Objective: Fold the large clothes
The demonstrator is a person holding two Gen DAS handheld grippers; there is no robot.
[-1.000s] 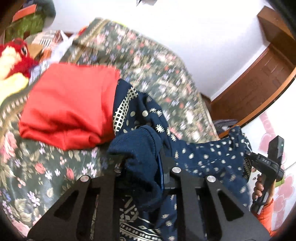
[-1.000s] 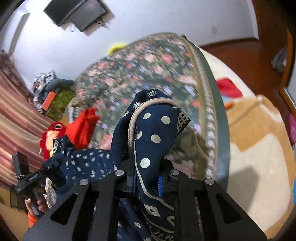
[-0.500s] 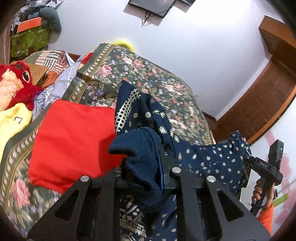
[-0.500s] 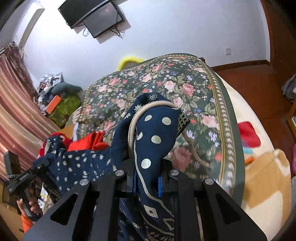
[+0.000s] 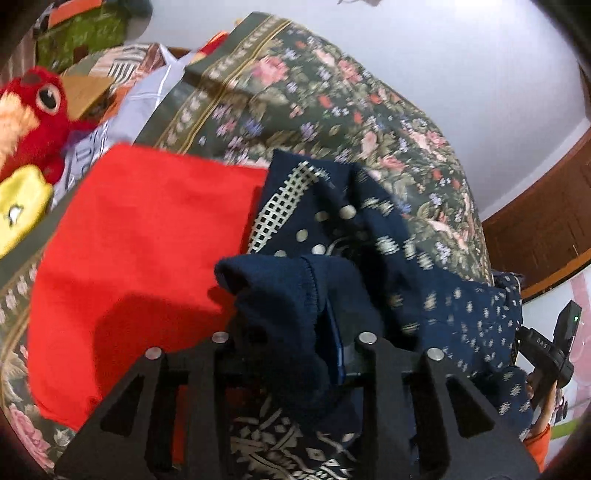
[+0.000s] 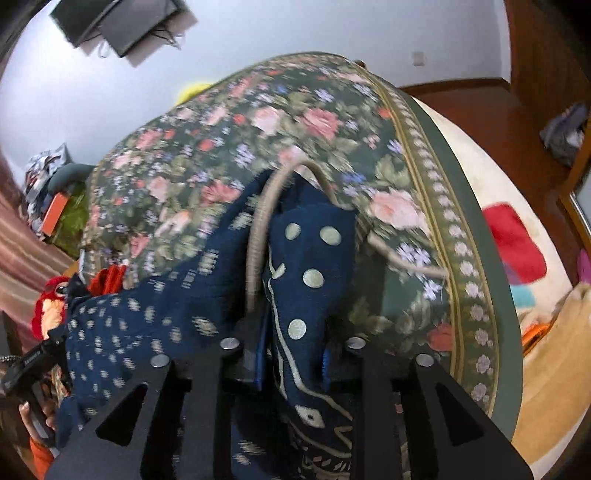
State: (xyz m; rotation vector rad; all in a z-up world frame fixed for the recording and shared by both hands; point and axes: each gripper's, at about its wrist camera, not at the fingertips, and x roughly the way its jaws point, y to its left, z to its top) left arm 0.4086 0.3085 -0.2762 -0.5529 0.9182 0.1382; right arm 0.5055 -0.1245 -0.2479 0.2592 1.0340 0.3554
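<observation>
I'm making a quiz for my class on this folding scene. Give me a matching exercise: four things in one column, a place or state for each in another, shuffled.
Things:
1. navy garment
2. red cloth
3. red plush toy
4. television

Places or states:
A. mounted on the wall
B. lying folded on the floral bedspread
C. held between the left gripper and right gripper
D. at the bed's far left edge

Pairs: 1-C, 2-B, 3-D, 4-A

A navy garment (image 5: 388, 258) with cream dots and a checked band fills the centre; left of it, a plain red cloth (image 5: 147, 240); behind, a dark green bedspread (image 6: 295, 122) with pink roses.
</observation>
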